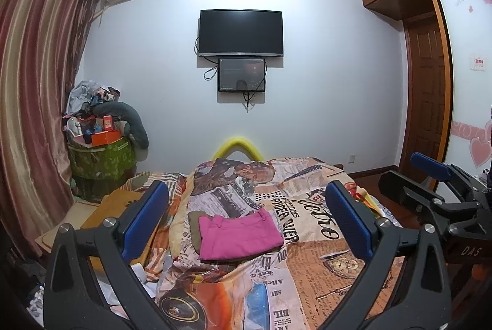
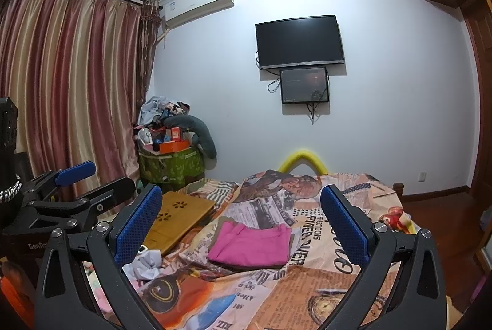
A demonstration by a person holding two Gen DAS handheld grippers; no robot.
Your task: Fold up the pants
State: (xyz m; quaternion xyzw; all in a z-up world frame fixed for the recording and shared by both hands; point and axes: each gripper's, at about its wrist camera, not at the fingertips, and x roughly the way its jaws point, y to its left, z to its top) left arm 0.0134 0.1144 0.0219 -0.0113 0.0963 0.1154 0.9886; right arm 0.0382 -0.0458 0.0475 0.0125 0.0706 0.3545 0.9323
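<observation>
Pink pants [image 1: 238, 234] lie folded into a flat rectangle on the newspaper-print bedspread [image 1: 323, 262], on top of an olive garment [image 1: 193, 225] that sticks out at the left. They also show in the right wrist view [image 2: 252, 247]. My left gripper [image 1: 246, 222] is open and empty, held above and short of the pants. My right gripper [image 2: 243, 225] is open and empty too, held back from the pants. The right gripper shows at the right edge of the left wrist view [image 1: 436, 179]; the left gripper shows at the left of the right wrist view [image 2: 83, 179].
A wooden lap tray [image 2: 178, 216] lies left of the pants, with crumpled paper [image 2: 147, 265] near it. A green hamper [image 1: 101, 161] piled with clutter stands by the curtain [image 1: 37, 115]. A TV [image 1: 241, 33] hangs on the far wall. A wooden wardrobe [image 1: 427, 102] is at right.
</observation>
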